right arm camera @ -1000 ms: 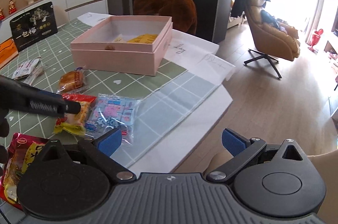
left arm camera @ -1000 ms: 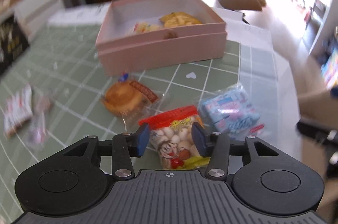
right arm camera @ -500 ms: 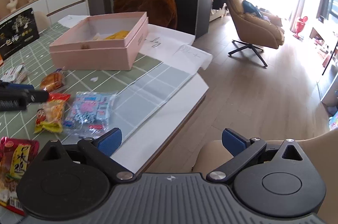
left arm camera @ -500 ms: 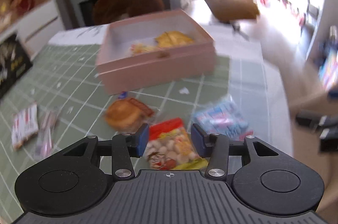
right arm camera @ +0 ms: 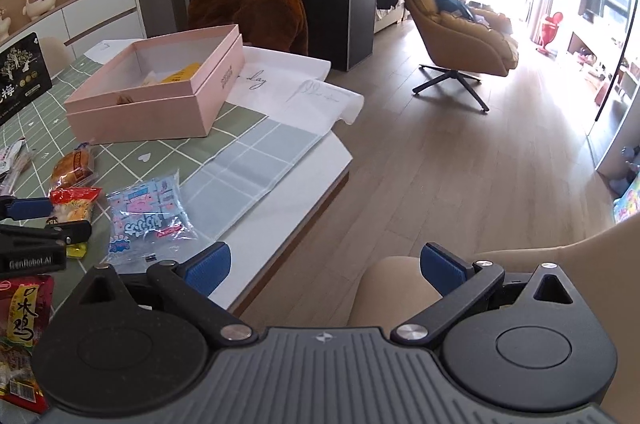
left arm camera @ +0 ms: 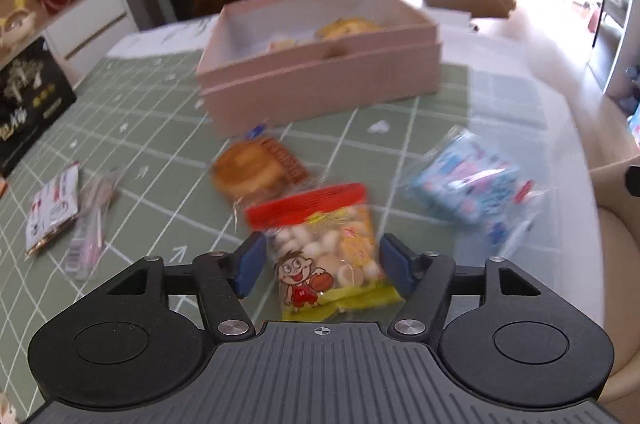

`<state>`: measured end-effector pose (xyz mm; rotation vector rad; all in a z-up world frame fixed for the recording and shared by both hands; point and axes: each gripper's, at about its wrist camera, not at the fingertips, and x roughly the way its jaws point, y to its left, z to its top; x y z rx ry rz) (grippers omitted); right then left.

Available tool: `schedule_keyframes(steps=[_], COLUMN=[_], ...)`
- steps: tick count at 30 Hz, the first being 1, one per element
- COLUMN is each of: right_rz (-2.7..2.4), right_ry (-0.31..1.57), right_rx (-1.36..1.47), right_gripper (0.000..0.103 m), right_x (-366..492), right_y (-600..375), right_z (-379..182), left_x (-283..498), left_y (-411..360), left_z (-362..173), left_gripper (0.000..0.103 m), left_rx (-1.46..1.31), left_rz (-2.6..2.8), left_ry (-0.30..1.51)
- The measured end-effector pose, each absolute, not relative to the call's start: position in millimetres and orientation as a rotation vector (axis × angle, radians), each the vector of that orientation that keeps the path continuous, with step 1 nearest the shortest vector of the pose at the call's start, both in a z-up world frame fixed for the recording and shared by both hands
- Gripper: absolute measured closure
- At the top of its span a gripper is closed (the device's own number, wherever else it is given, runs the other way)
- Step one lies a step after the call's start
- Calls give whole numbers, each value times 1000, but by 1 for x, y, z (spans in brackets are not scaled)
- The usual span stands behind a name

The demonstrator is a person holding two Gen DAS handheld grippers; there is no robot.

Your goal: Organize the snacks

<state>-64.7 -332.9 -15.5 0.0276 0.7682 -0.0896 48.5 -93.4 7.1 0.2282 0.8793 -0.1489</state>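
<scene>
The snack bag (left arm camera: 326, 248) lies flat on the green surface (left arm camera: 132, 128), its long axis running away from us toward the pink box (left arm camera: 320, 80), right between the left gripper (left arm camera: 322, 266) jaws, which are opening and clear of it. The right gripper (right arm camera: 324, 264), wide open and empty, hangs past the surface edge, farther off. A second ago we saw the left jaws much narrower around the bag.

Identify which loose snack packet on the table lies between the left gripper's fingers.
The red-topped bag of round biscuits, with a cartoon child on it. The round cake packet and blue packet lie beyond the opening left gripper.
</scene>
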Motion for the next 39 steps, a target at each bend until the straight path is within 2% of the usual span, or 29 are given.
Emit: schedule_keyframes(steps=[4, 8, 11, 21, 23, 26, 27, 28, 30, 32, 33, 34, 35, 39], right_rz=[-31, 91, 199, 329, 328, 333, 341, 361, 399, 434, 441, 445, 449, 425], right_ry=[762, 738, 722, 875, 904, 968, 961, 970, 990, 965, 937, 902, 857, 694], right_rx=[-6, -53, -102, -83, -104, -190, -220, -232, -208, -161, -146, -136, -132, -105], right_gripper=[2, 2, 2, 3, 10, 28, 40, 44, 44, 46, 50, 73, 82, 83], right_x=[-64, -63, -54, 23, 30, 28, 23, 19, 13, 7, 6, 6, 8, 33], right_y=[-320, -300, -280, -232, -225, -216, -214, -214, -219, -227, -230, -233, -236, -250], right_z=[-13, 0, 5, -22, -29, -37, -35, -32, -20, 5, 22, 40, 61, 138], left_x=[66, 77, 70, -3, -15, -28, -30, -32, -30, -20, -12, -3, 9, 57], left_y=[-70, -62, -53, -15, -16, -16, -16, -14, -10, -8, -9, -10, -12, -16], left_z=[8, 12, 19, 56, 60, 63, 65, 67, 80, 100, 115, 131, 148, 183], left_gripper=[31, 33, 44, 46, 46, 46, 46, 46, 46, 46, 46, 46, 46, 46], left_rx=[62, 38, -29, -174, -155, -136, -134, -139, -166, -169, -155, -134, -105, -85], left_rz=[-132, -157, -249, -248, -239, -241, -239, -236, -239, -251, -261, -273, -282, -273], left_ry=[928, 971, 1024, 927, 917, 927, 929, 928, 907, 859, 822, 781, 730, 613])
